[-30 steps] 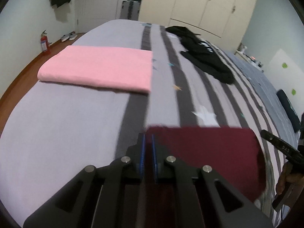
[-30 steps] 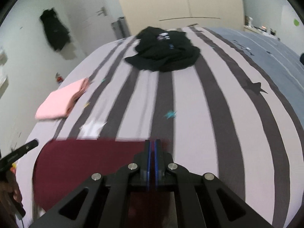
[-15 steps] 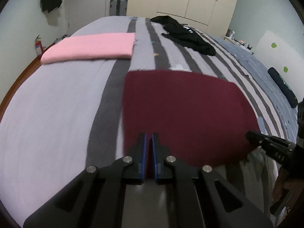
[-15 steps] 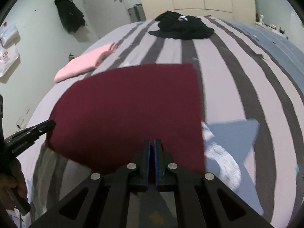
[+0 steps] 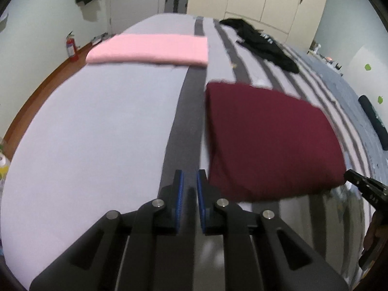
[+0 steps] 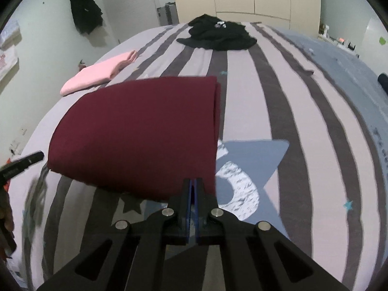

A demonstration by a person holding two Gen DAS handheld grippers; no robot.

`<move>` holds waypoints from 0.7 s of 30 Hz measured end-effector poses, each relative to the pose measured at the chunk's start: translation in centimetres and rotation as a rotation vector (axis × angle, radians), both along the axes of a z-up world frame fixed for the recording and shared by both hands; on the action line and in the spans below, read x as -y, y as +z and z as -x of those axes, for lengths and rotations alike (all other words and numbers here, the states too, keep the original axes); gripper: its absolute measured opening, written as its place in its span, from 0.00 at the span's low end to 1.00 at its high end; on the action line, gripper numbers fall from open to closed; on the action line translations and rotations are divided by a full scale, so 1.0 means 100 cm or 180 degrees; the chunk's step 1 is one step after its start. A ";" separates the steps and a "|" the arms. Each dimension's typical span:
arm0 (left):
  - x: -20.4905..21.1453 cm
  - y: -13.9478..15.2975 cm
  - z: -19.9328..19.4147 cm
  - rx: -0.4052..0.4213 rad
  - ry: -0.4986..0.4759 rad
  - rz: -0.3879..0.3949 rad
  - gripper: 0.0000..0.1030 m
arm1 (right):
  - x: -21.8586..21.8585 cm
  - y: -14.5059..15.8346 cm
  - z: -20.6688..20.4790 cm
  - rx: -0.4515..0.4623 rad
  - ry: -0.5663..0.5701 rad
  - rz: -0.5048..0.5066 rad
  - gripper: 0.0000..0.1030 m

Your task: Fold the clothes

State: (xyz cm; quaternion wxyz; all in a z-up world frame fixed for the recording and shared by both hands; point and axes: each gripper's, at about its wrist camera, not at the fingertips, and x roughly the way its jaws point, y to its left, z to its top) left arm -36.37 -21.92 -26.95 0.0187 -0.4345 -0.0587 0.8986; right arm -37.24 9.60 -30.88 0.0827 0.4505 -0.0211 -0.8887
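Left wrist view: the left gripper [image 5: 189, 181] hangs low over the bed [image 5: 84, 133], its two blue-padded fingers [image 5: 179, 189] a narrow gap apart with nothing between them. Under the gap shows only a dark stripe of the bedcover. The folded maroon garment [image 5: 269, 135] lies flat just to the right of the gripper, its near left corner close beside the right finger but apart from it. Far off at the upper left, a folded pink garment [image 5: 150, 49] rests on the bed, and a crumpled black garment [image 5: 264, 46] lies toward the far right. At the right edge, the tip of the right gripper [image 5: 363, 186] reaches in near the maroon garment's near right corner.

Right wrist view: the right gripper [image 6: 193, 186] has its fingers [image 6: 186, 194] pressed almost together, with only a thin slit between the blue pads. Its tips sit at the near right corner of the maroon garment [image 6: 135, 131]; whether any cloth is pinched in the slit cannot be told. The garment spreads away to the left and ahead, with a layered folded edge along its right side, partly covering a blue star [image 6: 254, 157] printed on the bedcover. The pink garment [image 6: 99, 74] lies beyond it to the left, the black garment [image 6: 215, 36] at the far end of the bed [image 6: 303, 121]. One finger of the left gripper [image 6: 21, 163] pokes in at the left edge.
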 end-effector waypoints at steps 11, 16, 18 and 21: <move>-0.033 -0.005 0.105 -0.0037 -0.0274 0.0020 0.09 | 0.009 0.001 0.112 -0.0186 -0.0201 0.0195 0.06; -0.020 -0.026 0.141 0.0176 -0.0101 0.0021 0.09 | 0.011 -0.017 0.151 -0.0047 -0.0179 0.0102 0.04; -0.019 -0.029 0.147 0.0199 -0.0100 0.0039 0.10 | 0.010 -0.020 0.158 -0.0067 -0.0167 0.0049 0.03; -0.023 -0.027 0.151 0.0190 -0.0184 0.0177 0.10 | 0.003 -0.023 0.169 -0.0063 -0.0175 0.0084 0.02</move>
